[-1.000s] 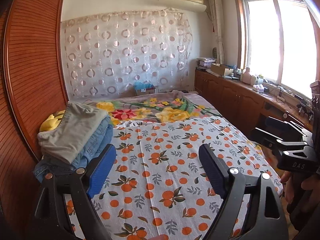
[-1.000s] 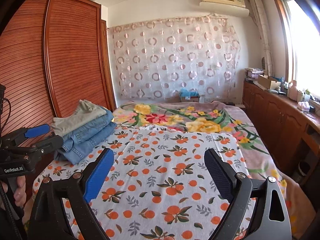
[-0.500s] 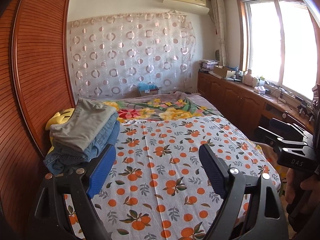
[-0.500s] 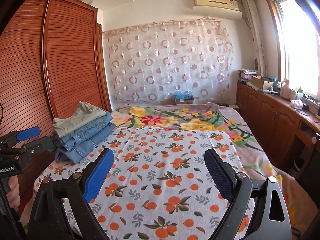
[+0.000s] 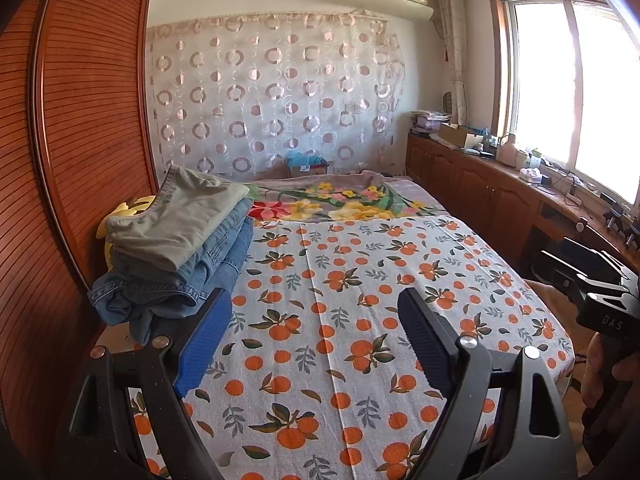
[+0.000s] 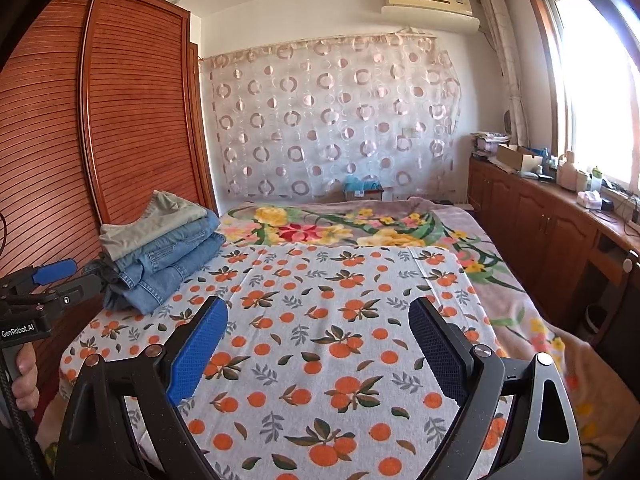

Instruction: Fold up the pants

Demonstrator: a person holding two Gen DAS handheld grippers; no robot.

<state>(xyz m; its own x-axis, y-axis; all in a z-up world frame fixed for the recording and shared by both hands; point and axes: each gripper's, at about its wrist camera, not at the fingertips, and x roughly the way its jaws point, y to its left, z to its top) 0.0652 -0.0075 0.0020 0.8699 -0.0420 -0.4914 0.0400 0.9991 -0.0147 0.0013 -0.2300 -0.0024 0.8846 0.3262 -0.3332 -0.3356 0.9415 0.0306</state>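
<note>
The 2 blue-padded fingers (image 5: 206,338) of the left gripper (image 5: 316,340) are spread wide with nothing between them, held above the near end of a bed. The right gripper (image 6: 318,350) is likewise spread apart and empty, its own blue pads (image 6: 198,354) framing the same bed from a little further right. The bed is covered by a white sheet printed with oranges and green leaves (image 5: 360,320); beyond it lies a floral blanket (image 5: 340,202) with yellow and red flowers. The pants are already folded: a stack of folded pants (image 5: 176,256) rests at the left edge of the sheet, just beside a slatted wooden wardrobe (image 5: 80,120). The stack has 1 grey-green pair (image 5: 180,216) on top and blue denim pairs (image 5: 208,276) beneath. In the left wrist view the stack sits just behind the left finger, apart from it. A hand (image 5: 604,368) grips the handle of the other gripper at the right edge of that view. A patterned curtain with circles (image 6: 332,120) covers the far wall, and a wooden cabinet (image 6: 540,232) runs under the bright window (image 5: 560,80).
</note>
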